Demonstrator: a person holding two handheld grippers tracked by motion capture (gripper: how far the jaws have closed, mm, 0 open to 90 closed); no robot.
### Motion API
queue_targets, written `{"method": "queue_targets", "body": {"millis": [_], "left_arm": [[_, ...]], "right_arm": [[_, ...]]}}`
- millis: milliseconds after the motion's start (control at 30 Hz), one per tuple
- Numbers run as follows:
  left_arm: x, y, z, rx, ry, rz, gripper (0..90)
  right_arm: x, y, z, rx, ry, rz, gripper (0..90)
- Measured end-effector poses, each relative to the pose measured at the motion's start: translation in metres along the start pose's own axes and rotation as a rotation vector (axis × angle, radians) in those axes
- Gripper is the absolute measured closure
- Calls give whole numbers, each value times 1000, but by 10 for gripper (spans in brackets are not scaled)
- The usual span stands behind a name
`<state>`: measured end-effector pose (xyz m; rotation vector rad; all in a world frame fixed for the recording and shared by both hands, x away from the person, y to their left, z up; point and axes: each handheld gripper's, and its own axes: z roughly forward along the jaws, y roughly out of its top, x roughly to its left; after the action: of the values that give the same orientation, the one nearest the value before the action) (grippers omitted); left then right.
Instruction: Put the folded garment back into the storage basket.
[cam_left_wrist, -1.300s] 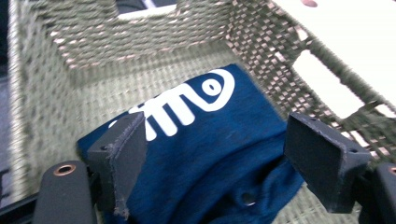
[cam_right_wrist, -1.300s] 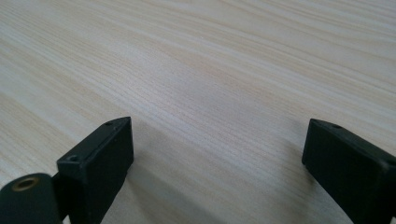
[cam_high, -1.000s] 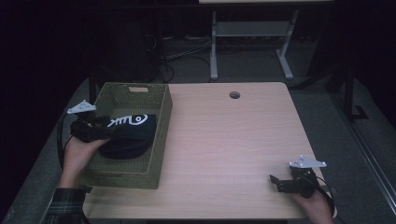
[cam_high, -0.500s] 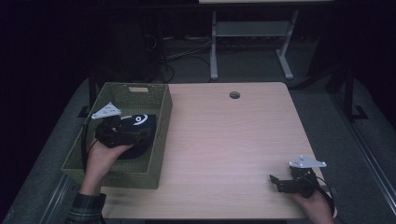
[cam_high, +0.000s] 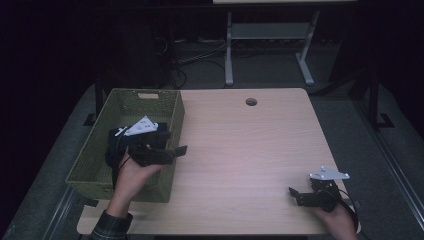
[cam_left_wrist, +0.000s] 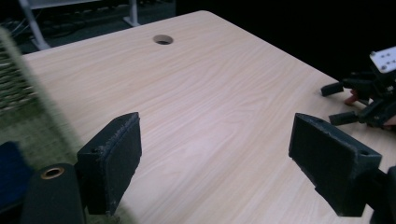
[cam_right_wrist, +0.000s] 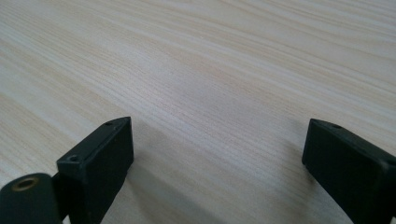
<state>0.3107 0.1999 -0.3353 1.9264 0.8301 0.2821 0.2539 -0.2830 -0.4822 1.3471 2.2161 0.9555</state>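
The left gripper (cam_high: 172, 145), jaws spread and empty, hangs over the right wall of the green woven basket (cam_high: 95, 167), where a dark blue cloth (cam_high: 114, 145) lies (partly hidden). The right gripper (cam_high: 299, 196), jaws likewise apart, rests on the pale wooden table (cam_high: 250, 150) at its near right corner.

Showing as pale wood-grain laminate, smooth and faintly sheened, the table (cam_high: 250, 150). Looking woven, coarse and matt olive green, the basket (cam_high: 95, 150). Lying soft and dull like dark cloth, the bundle (cam_high: 116, 142) inside it. Appearing as matt black plastic with rough, grainy pads (cam_left_wrist: 114, 163), the left gripper (cam_left_wrist: 224, 172); likewise matt black, the right gripper (cam_right_wrist: 219, 172).
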Motion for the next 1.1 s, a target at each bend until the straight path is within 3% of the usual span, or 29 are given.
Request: {"method": "queue_targets", "body": {"millis": [267, 433, 733, 1100], "left_arm": [[-31, -6, 26, -2, -34, 36, 166], [-43, -14, 41, 16, -36, 67, 166], [-56, -29, 62, 31, -34, 85, 166], [-61, -60, 96, 111, -35, 107, 163]], "right_arm": [[0, 0, 0, 0, 0, 0, 85], [0, 0, 0, 1, 0, -1, 85], [0, 0, 0, 2, 1, -1, 85], [0, 0, 0, 2, 1, -2, 85]]}}
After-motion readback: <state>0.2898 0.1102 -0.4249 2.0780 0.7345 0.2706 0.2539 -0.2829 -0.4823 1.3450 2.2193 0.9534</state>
